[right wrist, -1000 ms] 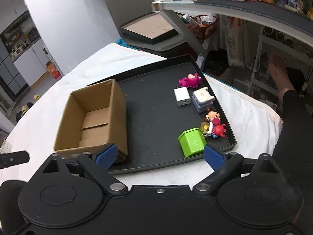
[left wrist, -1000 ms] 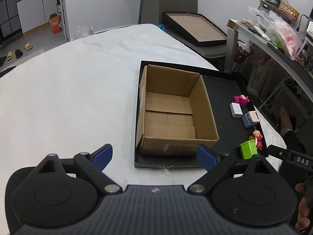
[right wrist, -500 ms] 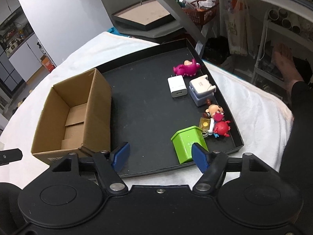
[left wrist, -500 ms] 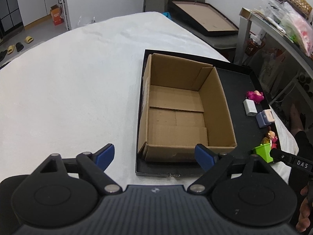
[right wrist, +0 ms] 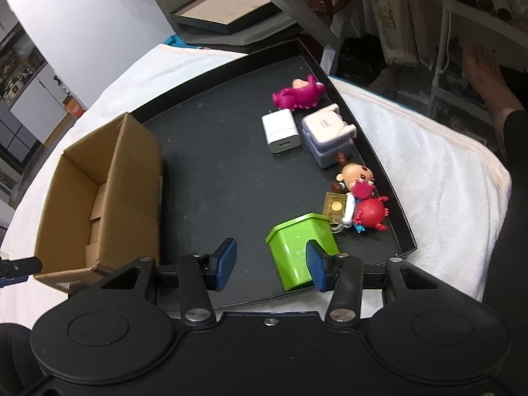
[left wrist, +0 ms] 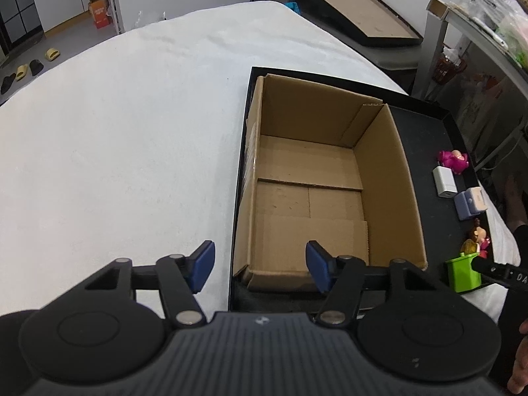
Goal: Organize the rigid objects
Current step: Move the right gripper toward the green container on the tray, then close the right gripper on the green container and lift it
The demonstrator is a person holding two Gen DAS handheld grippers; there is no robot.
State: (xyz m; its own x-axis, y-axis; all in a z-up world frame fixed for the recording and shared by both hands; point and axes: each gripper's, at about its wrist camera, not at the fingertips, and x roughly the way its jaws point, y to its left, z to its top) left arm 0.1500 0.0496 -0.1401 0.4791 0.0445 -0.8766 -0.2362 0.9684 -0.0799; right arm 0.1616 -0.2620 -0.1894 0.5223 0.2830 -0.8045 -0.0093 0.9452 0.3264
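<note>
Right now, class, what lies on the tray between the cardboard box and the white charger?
Nothing: in the right wrist view, only bare black tray floor separates the cardboard box from the white charger.

green bin (right wrist: 298,247) partly hidden behind right tool (right wrist: 271,265) pad, its embossed lettering unreadable, box (right wrist: 99,194) floor mostly hidden

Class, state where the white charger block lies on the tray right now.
In the right wrist view, the white charger block lies flat on the black tray, toward its far right, between the pink plush toy and the pale lavender box.
</note>
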